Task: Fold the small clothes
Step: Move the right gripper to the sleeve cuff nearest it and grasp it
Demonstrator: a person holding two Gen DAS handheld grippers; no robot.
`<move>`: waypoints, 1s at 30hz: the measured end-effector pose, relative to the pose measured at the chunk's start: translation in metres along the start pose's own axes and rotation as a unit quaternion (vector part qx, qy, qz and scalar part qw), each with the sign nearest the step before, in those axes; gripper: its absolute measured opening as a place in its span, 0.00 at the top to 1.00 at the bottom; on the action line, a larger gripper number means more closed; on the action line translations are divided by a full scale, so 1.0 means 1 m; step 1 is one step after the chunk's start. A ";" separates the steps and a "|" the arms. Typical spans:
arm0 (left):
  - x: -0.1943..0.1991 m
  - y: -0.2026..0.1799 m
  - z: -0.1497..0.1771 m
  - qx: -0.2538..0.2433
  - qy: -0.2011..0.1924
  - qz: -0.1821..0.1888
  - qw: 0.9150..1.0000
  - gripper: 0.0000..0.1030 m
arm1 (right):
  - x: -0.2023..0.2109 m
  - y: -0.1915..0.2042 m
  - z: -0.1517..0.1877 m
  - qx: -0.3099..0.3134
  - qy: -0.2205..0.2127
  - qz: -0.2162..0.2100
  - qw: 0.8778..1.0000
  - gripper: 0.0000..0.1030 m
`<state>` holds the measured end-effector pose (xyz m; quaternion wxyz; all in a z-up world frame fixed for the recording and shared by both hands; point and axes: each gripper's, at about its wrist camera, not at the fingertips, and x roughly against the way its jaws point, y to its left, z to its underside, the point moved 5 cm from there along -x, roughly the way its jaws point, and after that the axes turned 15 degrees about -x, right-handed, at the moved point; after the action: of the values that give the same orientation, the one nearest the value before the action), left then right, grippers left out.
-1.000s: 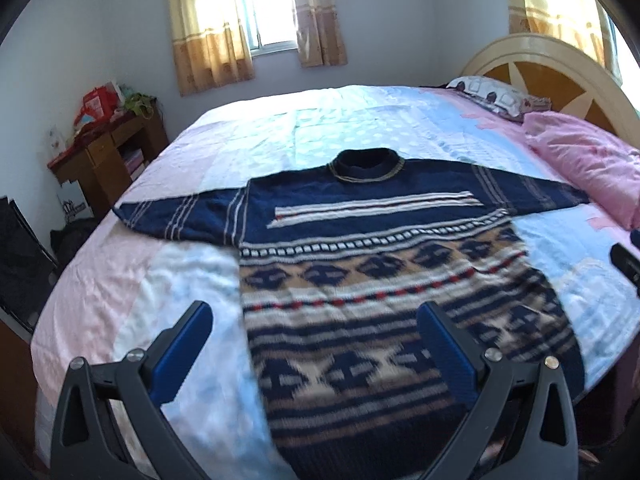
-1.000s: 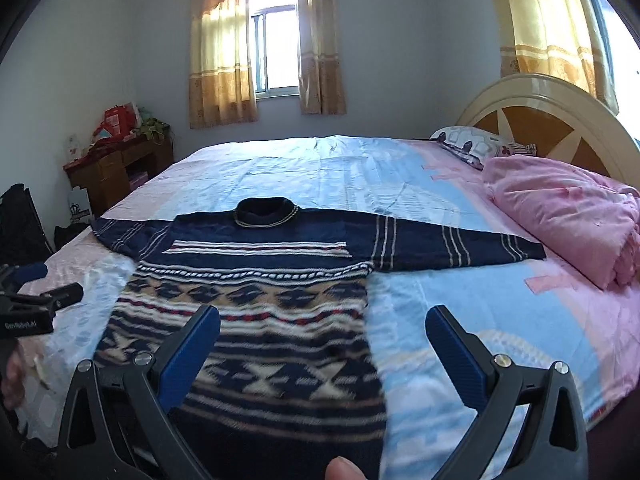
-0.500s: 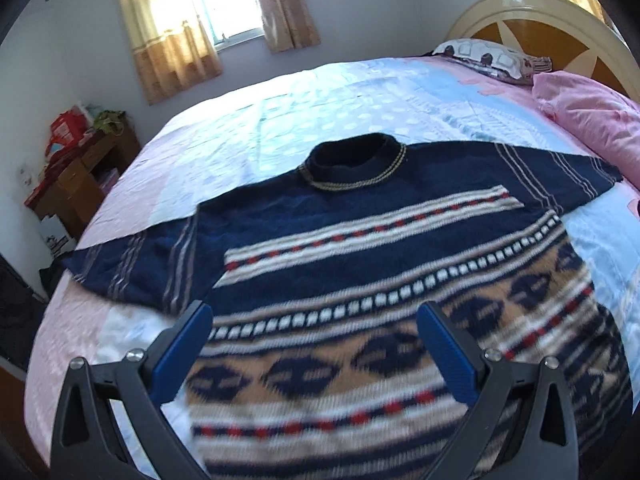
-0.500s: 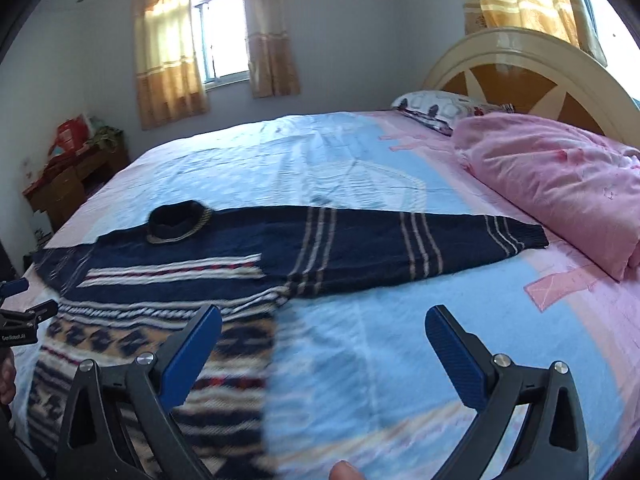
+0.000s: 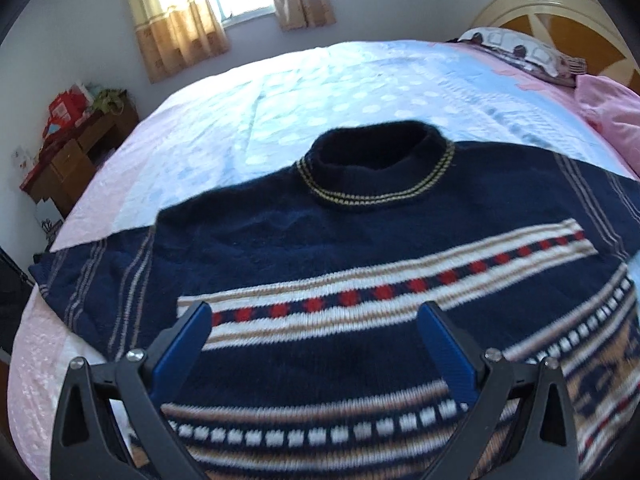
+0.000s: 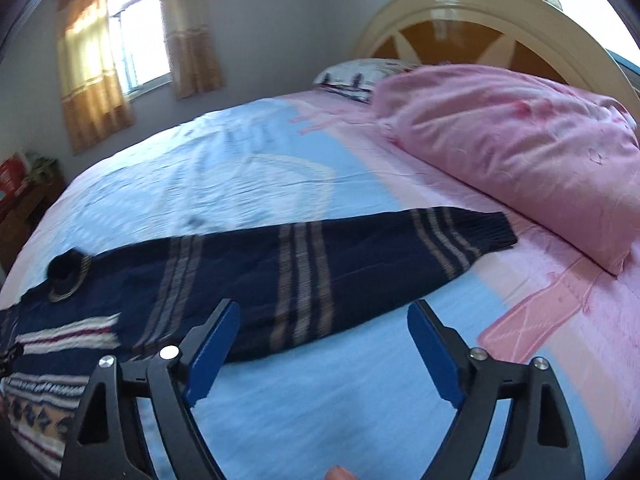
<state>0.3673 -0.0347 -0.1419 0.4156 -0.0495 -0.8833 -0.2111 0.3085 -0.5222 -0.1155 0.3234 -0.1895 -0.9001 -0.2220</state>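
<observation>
A navy patterned sweater [image 5: 360, 240] lies flat, face up, on the bed, sleeves spread sideways. Its dark collar [image 5: 376, 160] points toward the window. My left gripper [image 5: 316, 316] is open and empty, hovering low over the chest, just below the red-diamond stripe. In the right wrist view the sweater's right sleeve [image 6: 320, 264] stretches toward the pink duvet, with its cuff [image 6: 496, 228] at the far end. My right gripper [image 6: 324, 312] is open and empty, above the sleeve's near edge at mid-length.
The bed sheet [image 6: 240, 184] is light blue and pink. A bunched pink duvet [image 6: 520, 152] and a patterned pillow [image 5: 520, 52] lie by the headboard [image 6: 480, 12]. A wooden side table [image 5: 68, 160] with clutter stands left of the bed.
Both grippers have moved forward and lower toward the sweater. The left one went from the hem up to the chest; the right one swung right, over to the right sleeve.
</observation>
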 end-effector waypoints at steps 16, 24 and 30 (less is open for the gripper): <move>-0.044 0.005 0.004 0.042 0.030 0.017 0.999 0.00 | -0.080 -0.154 -0.098 -0.159 0.001 0.129 0.979 0.30; -0.042 0.001 0.005 0.034 0.022 0.014 0.999 0.00 | -0.109 -0.167 -0.103 -0.189 0.033 0.135 0.972 0.32; -0.043 0.004 0.005 0.042 0.021 0.015 0.999 0.00 | -0.109 -0.165 -0.104 -0.192 0.030 0.146 0.970 0.38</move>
<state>0.3928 -0.0249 -0.1761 0.4388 -0.0406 -0.8817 -0.1687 0.3583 -0.7349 -0.1620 0.3373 -0.3708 -0.7930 -0.3462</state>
